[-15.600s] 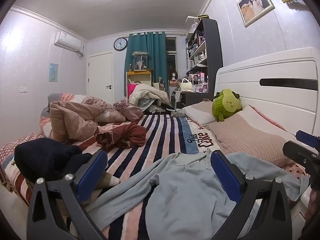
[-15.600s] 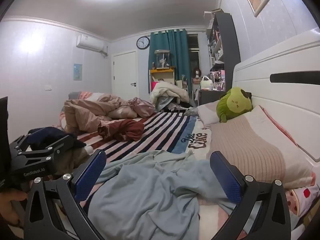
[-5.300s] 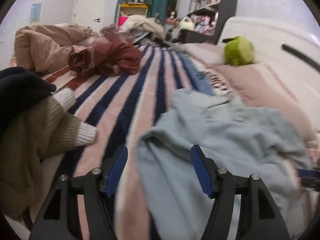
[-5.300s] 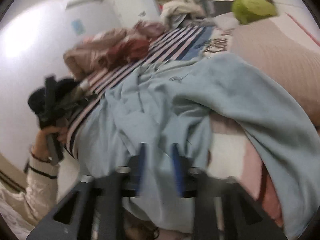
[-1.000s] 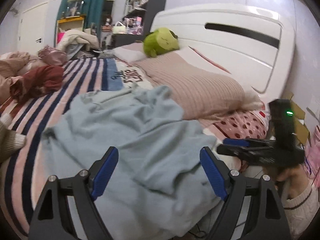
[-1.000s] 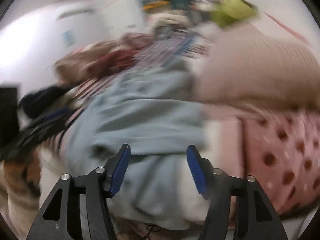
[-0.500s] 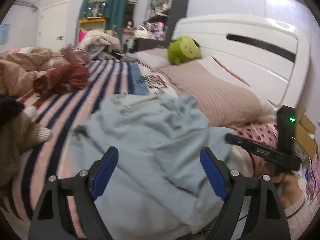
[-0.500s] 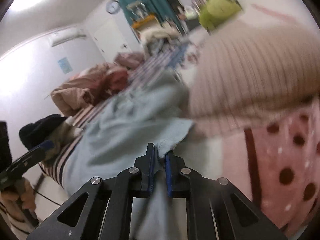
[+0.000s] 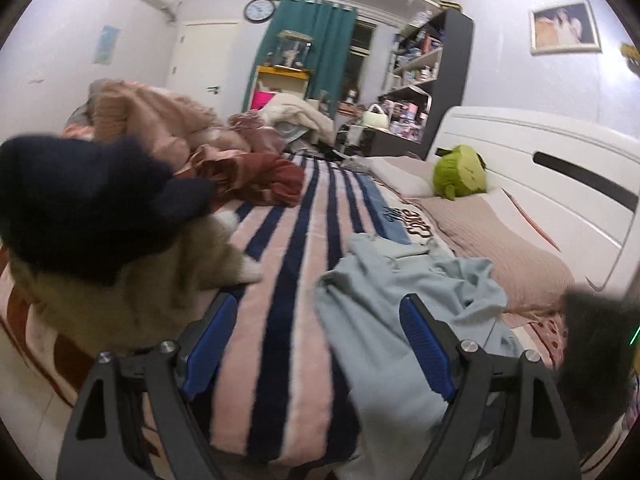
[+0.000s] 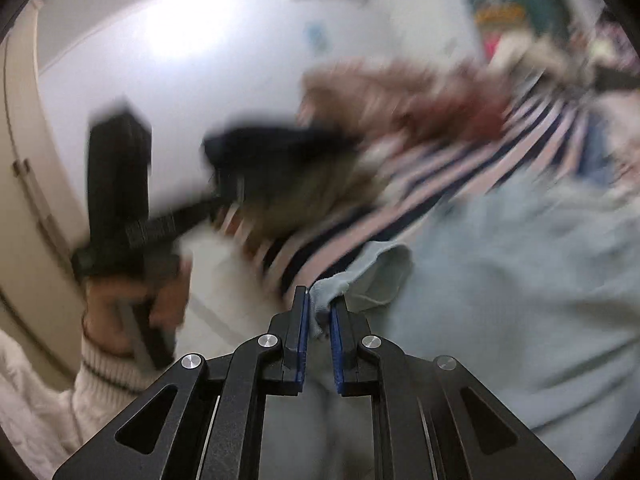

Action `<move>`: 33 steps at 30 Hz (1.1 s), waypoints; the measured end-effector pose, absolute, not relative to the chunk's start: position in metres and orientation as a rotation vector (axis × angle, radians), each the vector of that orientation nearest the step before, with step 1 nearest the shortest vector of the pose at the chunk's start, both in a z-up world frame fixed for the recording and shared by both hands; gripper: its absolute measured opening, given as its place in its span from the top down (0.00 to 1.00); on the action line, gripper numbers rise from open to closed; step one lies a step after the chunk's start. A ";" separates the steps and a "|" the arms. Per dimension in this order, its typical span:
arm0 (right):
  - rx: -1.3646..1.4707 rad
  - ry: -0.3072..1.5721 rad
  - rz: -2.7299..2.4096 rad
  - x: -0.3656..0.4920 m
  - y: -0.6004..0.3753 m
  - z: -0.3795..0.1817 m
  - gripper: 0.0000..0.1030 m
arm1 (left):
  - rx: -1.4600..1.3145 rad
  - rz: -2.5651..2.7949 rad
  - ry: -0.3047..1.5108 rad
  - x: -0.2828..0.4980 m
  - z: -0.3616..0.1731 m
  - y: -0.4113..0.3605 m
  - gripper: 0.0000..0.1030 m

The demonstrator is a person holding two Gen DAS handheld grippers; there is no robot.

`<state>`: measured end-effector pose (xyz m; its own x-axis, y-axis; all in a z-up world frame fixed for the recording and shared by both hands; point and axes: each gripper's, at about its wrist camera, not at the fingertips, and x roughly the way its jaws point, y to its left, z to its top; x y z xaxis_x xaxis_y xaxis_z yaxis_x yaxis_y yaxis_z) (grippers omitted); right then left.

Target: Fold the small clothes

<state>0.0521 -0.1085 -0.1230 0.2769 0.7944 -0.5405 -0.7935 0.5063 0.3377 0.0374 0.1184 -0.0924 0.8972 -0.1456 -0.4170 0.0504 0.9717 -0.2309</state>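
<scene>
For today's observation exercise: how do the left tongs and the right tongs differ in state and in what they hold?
1. The left tongs stand wide open; the right tongs are shut.
2. The left tongs hold nothing, hovering over the striped pink and navy bedspread; the right tongs pinch an edge of the crumpled pale blue cotton garment.
Both share black frames with blue pads and are hand-held.

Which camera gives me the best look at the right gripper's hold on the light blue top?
Right wrist view: the right gripper has its jaws shut on a corner of the light blue top. Left wrist view shows the top crumpled on the striped bedspread, not the grip.
</scene>
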 end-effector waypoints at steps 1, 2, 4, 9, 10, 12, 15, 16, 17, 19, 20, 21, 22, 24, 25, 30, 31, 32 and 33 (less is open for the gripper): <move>-0.013 0.795 1.095 0.051 -0.092 -0.144 0.95 | -0.224 -0.103 0.453 0.037 -0.096 0.121 0.22; -0.020 0.827 1.100 0.051 -0.085 -0.154 0.95 | -0.230 -0.109 0.463 0.039 -0.100 0.122 0.22; -0.016 0.924 1.106 0.052 -0.077 -0.179 0.94 | -0.234 -0.137 0.481 0.045 -0.106 0.118 0.22; 0.051 0.924 1.074 0.059 -0.106 -0.171 0.72 | -0.212 -0.299 0.501 0.063 -0.115 0.078 0.22; 0.070 0.894 1.053 0.061 -0.119 -0.162 0.65 | -0.208 -0.327 0.509 0.069 -0.116 0.069 0.22; 0.117 0.836 0.973 0.064 -0.154 -0.145 0.64 | -0.179 -0.387 0.540 0.089 -0.120 0.043 0.22; 0.172 0.775 0.776 0.075 -0.209 -0.133 0.62 | -0.122 -0.461 0.585 0.117 -0.124 0.001 0.29; 0.182 0.761 0.645 0.083 -0.235 -0.134 0.61 | -0.110 -0.483 0.609 0.128 -0.126 -0.013 0.34; 0.174 0.756 0.566 0.088 -0.245 -0.135 0.60 | -0.102 -0.500 0.629 0.135 -0.128 -0.024 0.36; 0.097 0.735 0.370 0.101 -0.271 -0.142 0.59 | -0.077 -0.534 0.671 0.152 -0.133 -0.048 0.39; 0.064 0.739 0.319 0.108 -0.278 -0.147 0.59 | -0.055 -0.548 0.696 0.163 -0.137 -0.063 0.40; 0.044 0.750 0.294 0.113 -0.281 -0.151 0.59 | -0.041 -0.553 0.716 0.170 -0.139 -0.072 0.42; 0.023 0.765 0.283 0.121 -0.284 -0.157 0.59 | -0.031 -0.557 0.735 0.175 -0.142 -0.078 0.48; 0.007 0.789 0.296 0.131 -0.283 -0.166 0.59 | -0.017 -0.562 0.792 0.189 -0.150 -0.093 0.52; -0.007 0.787 0.301 0.138 -0.282 -0.170 0.58 | -0.013 -0.559 0.813 0.194 -0.154 -0.100 0.57; -0.049 0.763 0.264 0.164 -0.278 -0.168 0.58 | -0.042 -0.544 0.811 0.202 -0.156 -0.105 0.96; -0.050 0.762 0.254 0.171 -0.279 -0.167 0.58 | -0.058 -0.521 0.784 0.200 -0.152 -0.099 0.97; -0.050 0.761 0.246 0.174 -0.278 -0.165 0.59 | -0.071 -0.503 0.767 0.200 -0.148 -0.093 0.97; -0.040 0.752 0.231 0.179 -0.280 -0.163 0.59 | -0.084 -0.477 0.752 0.199 -0.144 -0.085 0.98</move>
